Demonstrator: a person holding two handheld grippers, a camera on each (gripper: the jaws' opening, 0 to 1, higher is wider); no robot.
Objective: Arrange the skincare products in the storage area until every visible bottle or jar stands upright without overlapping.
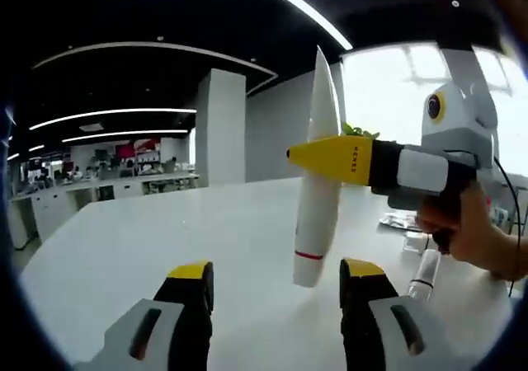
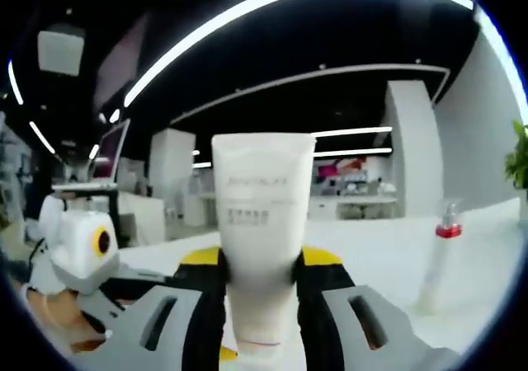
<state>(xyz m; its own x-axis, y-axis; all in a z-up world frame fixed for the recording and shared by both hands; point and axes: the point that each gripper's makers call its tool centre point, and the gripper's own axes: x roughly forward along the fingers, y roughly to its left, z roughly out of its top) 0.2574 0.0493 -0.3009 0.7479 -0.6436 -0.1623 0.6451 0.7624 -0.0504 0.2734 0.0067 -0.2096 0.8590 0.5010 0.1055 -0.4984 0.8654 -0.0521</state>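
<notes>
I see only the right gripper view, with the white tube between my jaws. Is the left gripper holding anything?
Observer: No. In the left gripper view, the left gripper is open, with nothing between its jaws.
Operator: Is any bottle lying down?
Observer: Yes. A clear bottle seems to lie on the white table, below the right gripper, which holds the white tube.

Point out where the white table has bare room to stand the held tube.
Bare: the table left of the tube and ahead of the left gripper, back to the far edge. Crowded: the right side, with a clear bottle and small items under the right gripper.
</notes>
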